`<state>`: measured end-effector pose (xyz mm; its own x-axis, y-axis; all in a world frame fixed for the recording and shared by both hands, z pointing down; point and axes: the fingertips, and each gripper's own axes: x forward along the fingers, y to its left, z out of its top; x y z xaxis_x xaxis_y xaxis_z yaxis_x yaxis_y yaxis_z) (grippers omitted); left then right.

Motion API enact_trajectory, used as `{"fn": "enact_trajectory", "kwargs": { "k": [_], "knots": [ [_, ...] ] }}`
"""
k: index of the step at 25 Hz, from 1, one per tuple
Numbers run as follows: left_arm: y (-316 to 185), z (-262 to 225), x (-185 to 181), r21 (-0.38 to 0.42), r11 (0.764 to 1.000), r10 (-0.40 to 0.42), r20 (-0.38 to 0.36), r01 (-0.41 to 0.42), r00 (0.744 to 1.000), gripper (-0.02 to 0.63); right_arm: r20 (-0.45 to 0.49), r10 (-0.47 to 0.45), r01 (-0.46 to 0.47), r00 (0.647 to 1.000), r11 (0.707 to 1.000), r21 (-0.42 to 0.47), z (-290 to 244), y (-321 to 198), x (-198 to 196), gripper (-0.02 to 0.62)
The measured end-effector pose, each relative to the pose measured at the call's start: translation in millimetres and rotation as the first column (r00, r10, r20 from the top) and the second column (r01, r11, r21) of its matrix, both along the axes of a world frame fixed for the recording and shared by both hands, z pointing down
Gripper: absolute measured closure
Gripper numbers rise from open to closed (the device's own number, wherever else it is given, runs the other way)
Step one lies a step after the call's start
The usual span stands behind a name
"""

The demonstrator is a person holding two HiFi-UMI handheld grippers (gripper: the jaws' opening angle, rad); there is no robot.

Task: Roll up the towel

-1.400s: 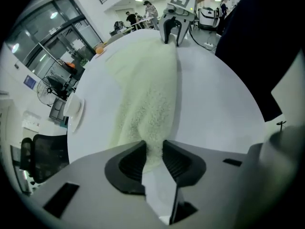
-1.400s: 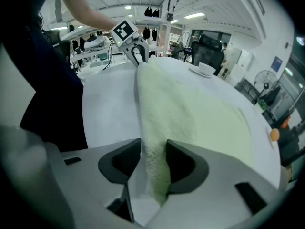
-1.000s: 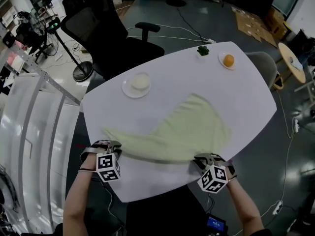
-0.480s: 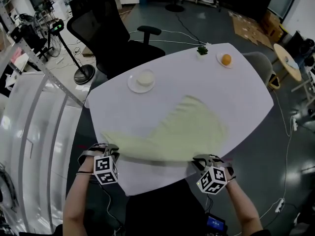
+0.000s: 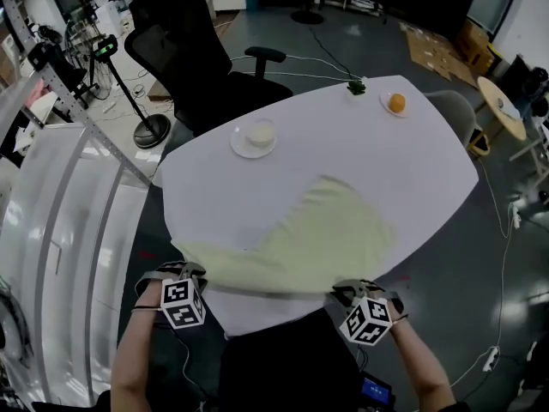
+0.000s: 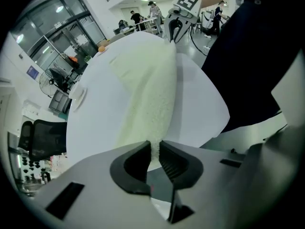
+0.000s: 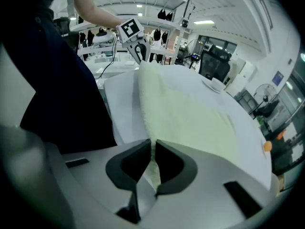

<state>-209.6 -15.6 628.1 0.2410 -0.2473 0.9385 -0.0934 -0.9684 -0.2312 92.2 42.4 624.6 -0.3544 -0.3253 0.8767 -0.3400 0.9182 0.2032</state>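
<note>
Tutor: Both grippers have drawn back toward the person since the earlier frame. The towel [image 5: 317, 234] has slid with them, so its near edge now lies along the near rim of the table [image 5: 429, 170].

Student: How do the tongs stand?

Tutor: The left gripper [image 5: 192, 273] is clamped on the towel's near left corner, and the right gripper [image 5: 345, 290] on its near right corner. The cloth spans the gap between them. The rest lies flat on the table, not yet rolled.

Student: What could go wrong from here?

Tutor: There are three risks, as a judgement.
- Any further pull would take the edge past the rim, leaving no surface to roll against.
- Each grip is a thin pinch at a corner, so a harder tug from one side could strip the cloth out.
- The towel's outline is skewed, with its far end narrower. If the hands turn out of step, the roll would come out as a cone.

Student: What does one view show that another does not?

Tutor: The head view gives the towel's whole outline. It also shows the plate [image 5: 255, 137] and the orange [image 5: 396, 102] well apart from the towel, but it does not show the pads. Each gripper view shows cloth nipped between its own jaws, with the other gripper at the far end of the held edge.
</note>
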Motion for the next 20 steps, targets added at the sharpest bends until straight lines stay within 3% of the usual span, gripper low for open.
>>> {"fn": "enact_trajectory", "kwargs": {
  "k": [11, 15, 20],
  "knots": [
    [-45, -21, 4, -0.083, 0.986, -0.152, -0.041, 0.148, 0.988, 0.541, 0.173, 0.088, -0.067, 0.981, 0.989, -0.129, -27, -57, 10, 0.548],
    [-68, -14, 5, -0.086, 0.974, -0.215, -0.034, 0.211, 0.976, 0.540, 0.178, 0.104, -0.072, 0.979, 0.982, -0.177, -14, -81, 21, 0.545],
    [-94, 2, 7, -0.080, 0.968, -0.237, 0.012, 0.237, 0.971, 0.538, 0.164, 0.094, -0.064, 0.982, 0.982, -0.180, -1, -112, 24, 0.540]
  ]
}}
